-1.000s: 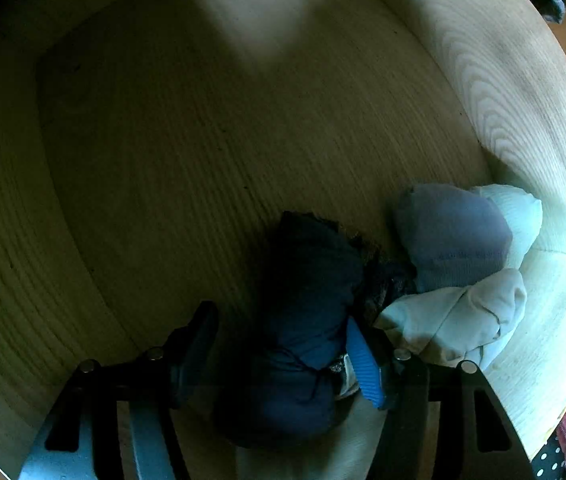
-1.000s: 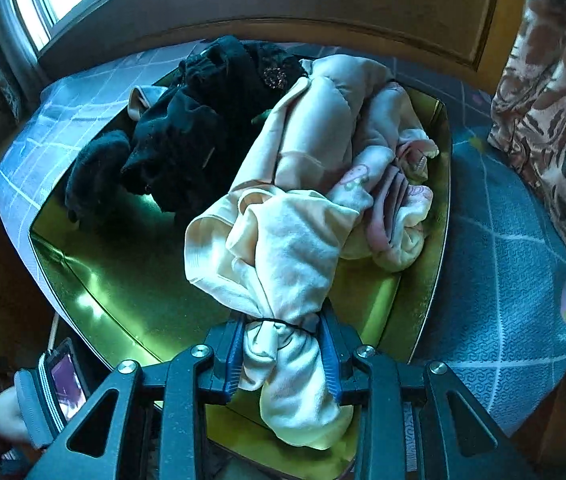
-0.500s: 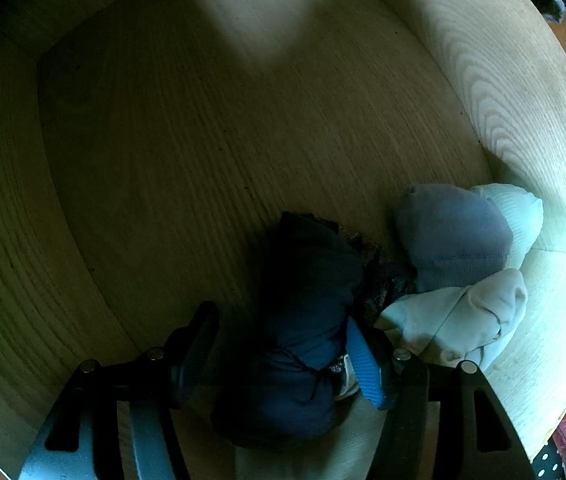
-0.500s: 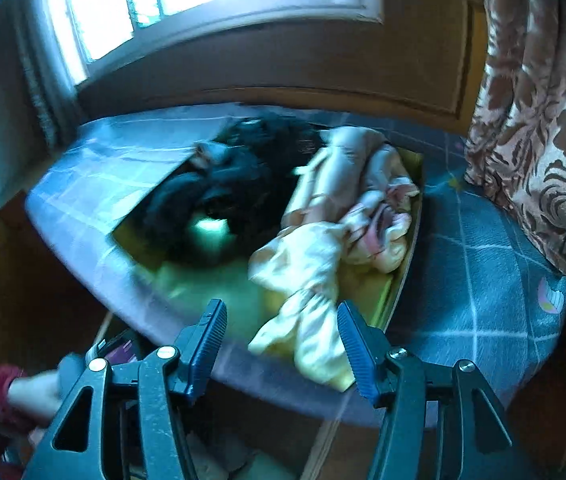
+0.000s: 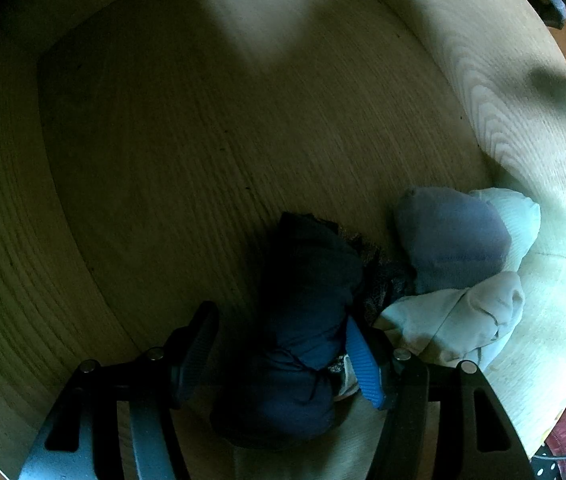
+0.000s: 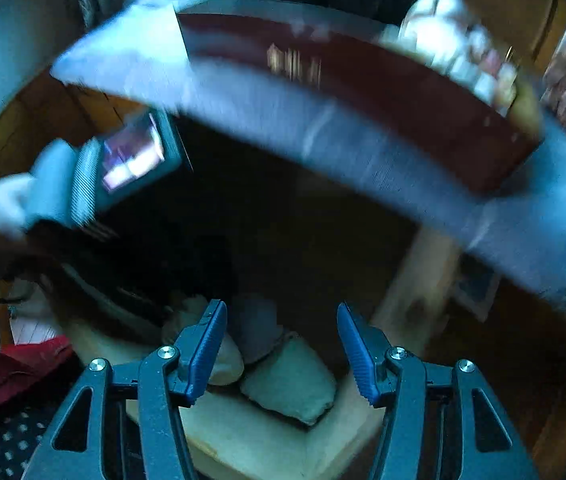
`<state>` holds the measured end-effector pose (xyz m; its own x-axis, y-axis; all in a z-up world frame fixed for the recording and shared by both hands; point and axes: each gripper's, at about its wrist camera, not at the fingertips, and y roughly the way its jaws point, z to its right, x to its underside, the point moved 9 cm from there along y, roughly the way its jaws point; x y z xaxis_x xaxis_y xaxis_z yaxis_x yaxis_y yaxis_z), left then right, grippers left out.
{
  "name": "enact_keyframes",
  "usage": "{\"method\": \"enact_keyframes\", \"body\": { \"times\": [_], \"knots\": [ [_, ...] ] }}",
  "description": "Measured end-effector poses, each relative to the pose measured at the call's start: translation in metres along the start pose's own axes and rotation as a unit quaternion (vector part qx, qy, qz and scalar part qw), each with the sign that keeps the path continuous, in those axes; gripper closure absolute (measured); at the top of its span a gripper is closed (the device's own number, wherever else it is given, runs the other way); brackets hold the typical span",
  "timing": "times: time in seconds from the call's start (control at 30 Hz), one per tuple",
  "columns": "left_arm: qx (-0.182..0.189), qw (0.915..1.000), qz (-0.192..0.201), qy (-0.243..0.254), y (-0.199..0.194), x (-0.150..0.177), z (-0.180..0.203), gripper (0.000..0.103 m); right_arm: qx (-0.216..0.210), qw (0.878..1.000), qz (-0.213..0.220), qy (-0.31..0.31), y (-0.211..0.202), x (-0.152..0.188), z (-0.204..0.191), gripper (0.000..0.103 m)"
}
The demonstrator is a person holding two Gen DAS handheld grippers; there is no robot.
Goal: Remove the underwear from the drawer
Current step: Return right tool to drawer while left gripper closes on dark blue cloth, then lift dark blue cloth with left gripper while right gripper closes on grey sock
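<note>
While reaching down into the pale wooden drawer, the left gripper is spreading wide fingers around one dark navy underwear bundle; three paler rolls are lying at three o'clock. Right gripper is hovering wide, empty.

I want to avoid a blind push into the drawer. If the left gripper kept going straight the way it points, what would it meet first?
The left gripper, open, already straddles the dark navy bundle on the drawer floor. Going straight on, it would likely press into that bundle first; depth is unclear.
</note>
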<state>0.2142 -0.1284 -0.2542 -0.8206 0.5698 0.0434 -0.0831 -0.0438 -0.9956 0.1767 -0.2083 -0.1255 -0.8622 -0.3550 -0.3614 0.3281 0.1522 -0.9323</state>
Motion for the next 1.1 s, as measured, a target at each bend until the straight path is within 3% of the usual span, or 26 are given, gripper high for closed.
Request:
{"method": "enact_keyframes", "body": {
  "times": [0.33,0.47,0.87,1.1],
  "knots": [
    [0.005,1.0000,0.004,-0.001,-0.002,0.001,-0.003,0.047,-0.002,0.999,-0.050,-0.015,0.047,0.009,-0.009,0.045],
    [0.035,0.9993,0.012,0.004,-0.005,0.003,0.002,0.067,-0.003,0.999,-0.050,-0.008,0.050,0.010,-0.006,0.045],
    [0.020,0.9955,0.090,0.024,-0.045,0.009,-0.001,0.072,0.004,0.998,-0.063,-0.022,0.064,0.016,-0.013,0.045],
    [0.015,0.9865,0.161,0.026,-0.078,0.016,0.001,0.072,-0.002,0.997,-0.080,-0.018,0.077,0.013,-0.008,0.045]
  ]
}}
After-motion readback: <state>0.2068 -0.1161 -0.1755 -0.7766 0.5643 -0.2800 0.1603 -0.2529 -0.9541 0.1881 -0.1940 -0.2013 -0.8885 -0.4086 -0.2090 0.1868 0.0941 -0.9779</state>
